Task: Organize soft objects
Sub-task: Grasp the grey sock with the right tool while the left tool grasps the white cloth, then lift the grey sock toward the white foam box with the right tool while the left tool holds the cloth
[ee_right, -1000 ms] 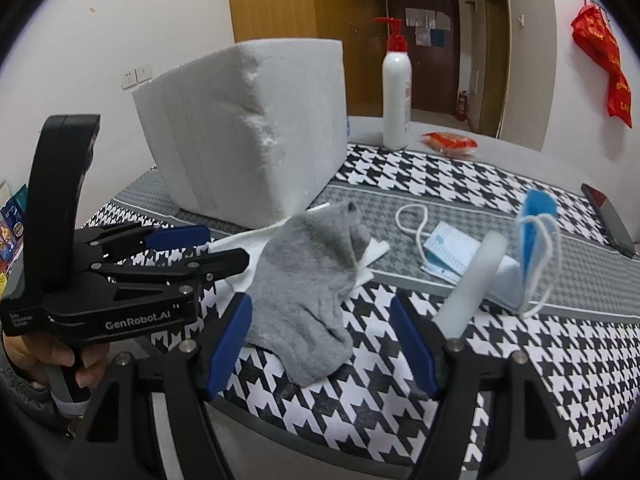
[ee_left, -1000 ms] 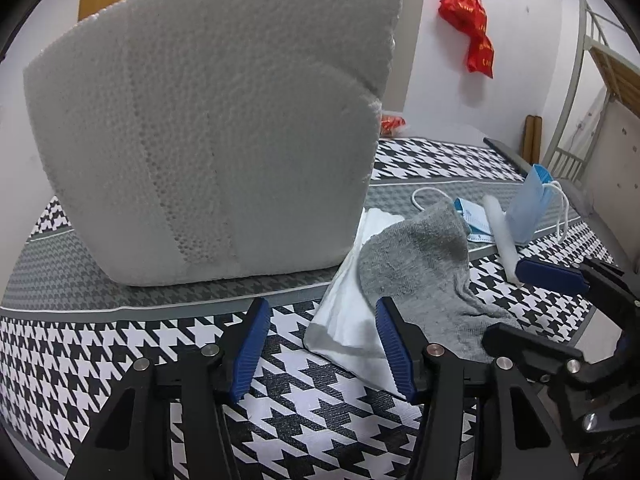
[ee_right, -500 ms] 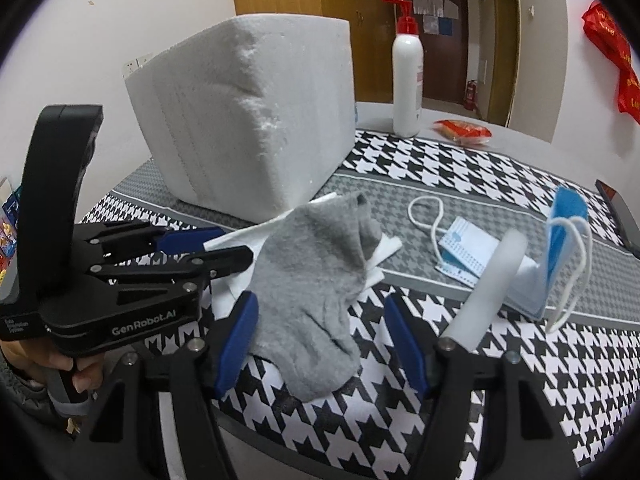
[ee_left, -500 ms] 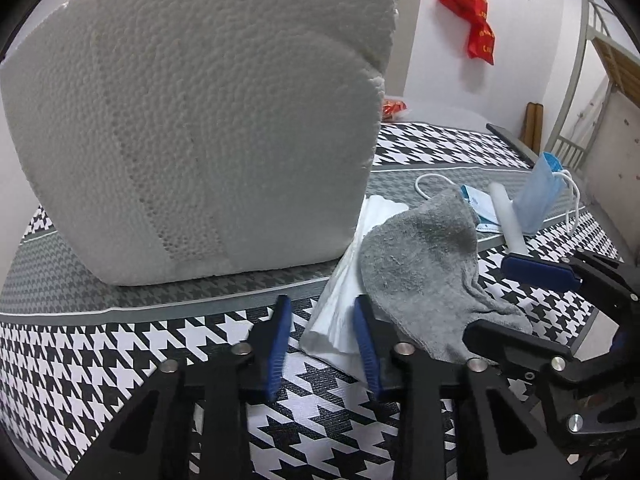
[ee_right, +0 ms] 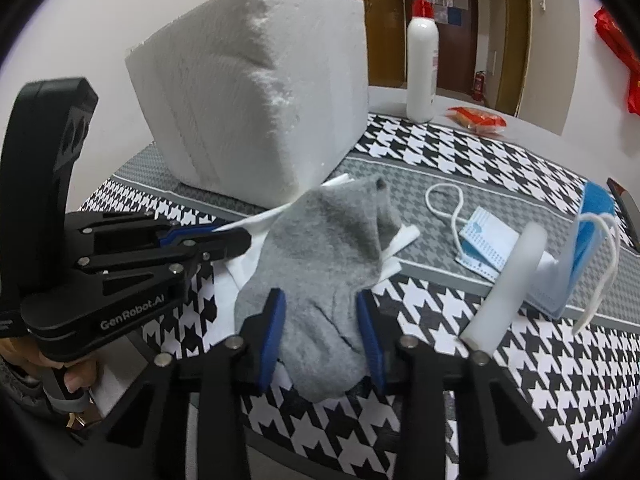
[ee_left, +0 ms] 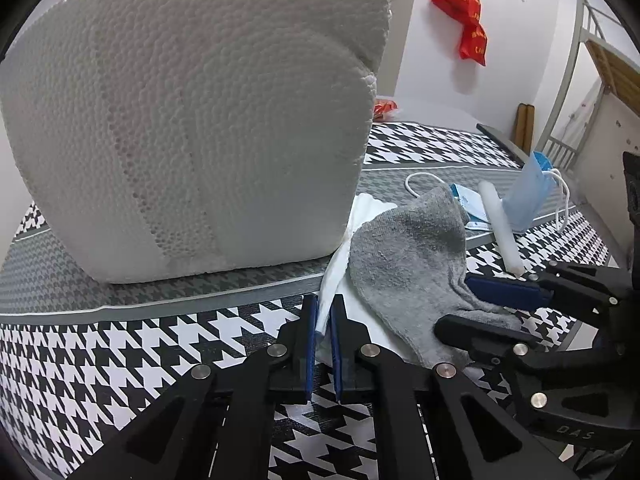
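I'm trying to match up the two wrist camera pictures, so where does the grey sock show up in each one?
Left wrist view: the grey sock lies right of centre, on the white cloth, right of the foam block.
Right wrist view: the sock is at centre bottom, its near end between the right gripper's blue pads.
Shared landmark: the foam block, just behind the sock in both.

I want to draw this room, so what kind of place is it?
Probably a room in a home: a metal bunk bed frame, brown wooden doors and a table with a black-and-white houndstooth cloth.
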`<control>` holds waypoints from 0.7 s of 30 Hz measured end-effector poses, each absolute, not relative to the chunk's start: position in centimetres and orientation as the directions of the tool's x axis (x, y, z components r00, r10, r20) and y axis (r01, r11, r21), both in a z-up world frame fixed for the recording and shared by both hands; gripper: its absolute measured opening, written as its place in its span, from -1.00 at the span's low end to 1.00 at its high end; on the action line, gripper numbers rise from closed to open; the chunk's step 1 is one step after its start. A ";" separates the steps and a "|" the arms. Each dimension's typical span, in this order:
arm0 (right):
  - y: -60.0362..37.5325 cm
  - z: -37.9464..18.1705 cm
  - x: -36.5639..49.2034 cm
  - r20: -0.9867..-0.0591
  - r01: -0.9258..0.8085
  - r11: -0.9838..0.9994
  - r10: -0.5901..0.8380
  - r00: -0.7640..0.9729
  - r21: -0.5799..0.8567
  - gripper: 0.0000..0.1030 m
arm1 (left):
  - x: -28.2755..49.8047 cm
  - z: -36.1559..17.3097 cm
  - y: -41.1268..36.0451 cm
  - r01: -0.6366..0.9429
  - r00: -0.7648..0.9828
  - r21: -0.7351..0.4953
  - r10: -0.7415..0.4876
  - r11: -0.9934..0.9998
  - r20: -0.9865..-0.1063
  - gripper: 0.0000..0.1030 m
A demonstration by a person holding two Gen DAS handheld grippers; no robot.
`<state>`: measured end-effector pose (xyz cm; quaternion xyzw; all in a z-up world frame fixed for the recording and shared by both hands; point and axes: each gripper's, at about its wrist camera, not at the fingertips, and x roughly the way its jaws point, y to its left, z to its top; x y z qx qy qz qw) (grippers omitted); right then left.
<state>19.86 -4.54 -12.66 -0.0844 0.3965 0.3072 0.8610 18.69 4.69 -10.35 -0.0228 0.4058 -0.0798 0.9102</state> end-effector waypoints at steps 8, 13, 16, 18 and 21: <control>-4.6 -12.7 20.0 -0.742 -0.603 0.788 0.477 0.471 0.124 -0.72 | 18.3 -9.8 4.7 0.136 0.667 -0.115 -0.177 0.984 -0.724 -0.86; -5.5 -11.7 19.4 -0.718 -0.599 0.789 0.497 0.488 0.138 -0.75 | 17.5 -9.1 4.5 0.155 0.681 -0.117 -0.192 0.981 -0.707 -0.89; -6.3 -10.8 19.0 -0.697 -0.592 0.792 0.509 0.506 0.148 -0.75 | 16.8 -8.3 4.4 0.169 0.696 -0.112 -0.199 0.979 -0.690 -0.89; -6.9 -10.3 18.8 -0.682 -0.584 0.796 0.516 0.518 0.158 -0.75 | 16.5 -7.8 4.3 0.173 0.704 -0.106 -0.198 0.979 -0.682 -0.89; -7.9 -9.3 18.4 -0.652 -0.573 0.801 0.530 0.542 0.174 -0.75 | 16.0 -6.9 4.0 0.178 0.720 -0.093 -0.194 0.980 -0.666 -0.89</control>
